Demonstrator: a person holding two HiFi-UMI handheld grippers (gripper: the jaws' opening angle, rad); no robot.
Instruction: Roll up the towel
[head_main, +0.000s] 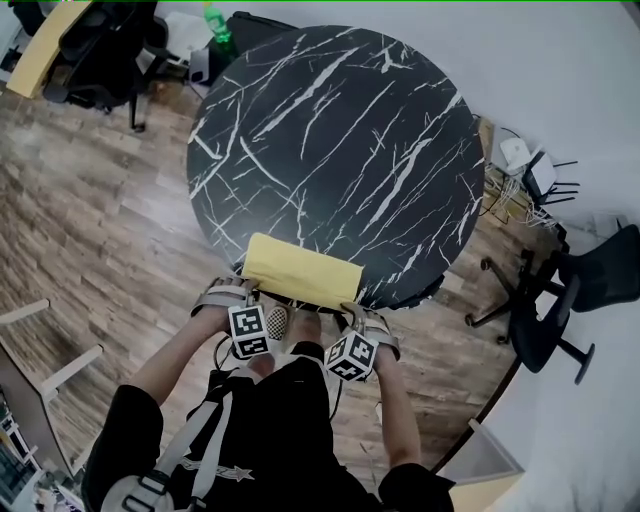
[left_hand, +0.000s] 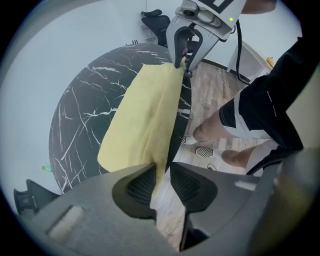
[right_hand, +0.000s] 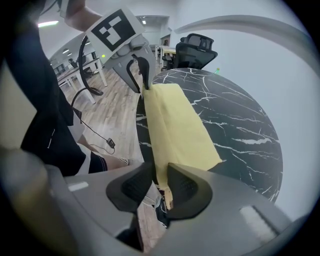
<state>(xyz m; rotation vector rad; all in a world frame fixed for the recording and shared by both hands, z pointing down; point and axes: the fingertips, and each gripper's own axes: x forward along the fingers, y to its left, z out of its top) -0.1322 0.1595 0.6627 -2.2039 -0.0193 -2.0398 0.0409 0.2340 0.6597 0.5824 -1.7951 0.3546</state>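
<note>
1. The towel (head_main: 300, 270) lies flat at the table's (head_main: 340, 130) near edge, not yet rolled.
2. The left gripper (left_hand: 160, 167) pinches one near corner; the right gripper's (right_hand: 159, 167) jaws sit slack around the other.
3. Risk: that loose corner slips free, so the roll starts crooked or the towel slides off.

Black shirt (head_main: 300, 440), checkered shoe (head_main: 277, 320), marker cubes (head_main: 248, 331)

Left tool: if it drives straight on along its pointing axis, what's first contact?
The yellow towel: its corner is already inside the left tool. Beyond it, probably the wood floor just off the table edge, though depth is unclear.
</note>
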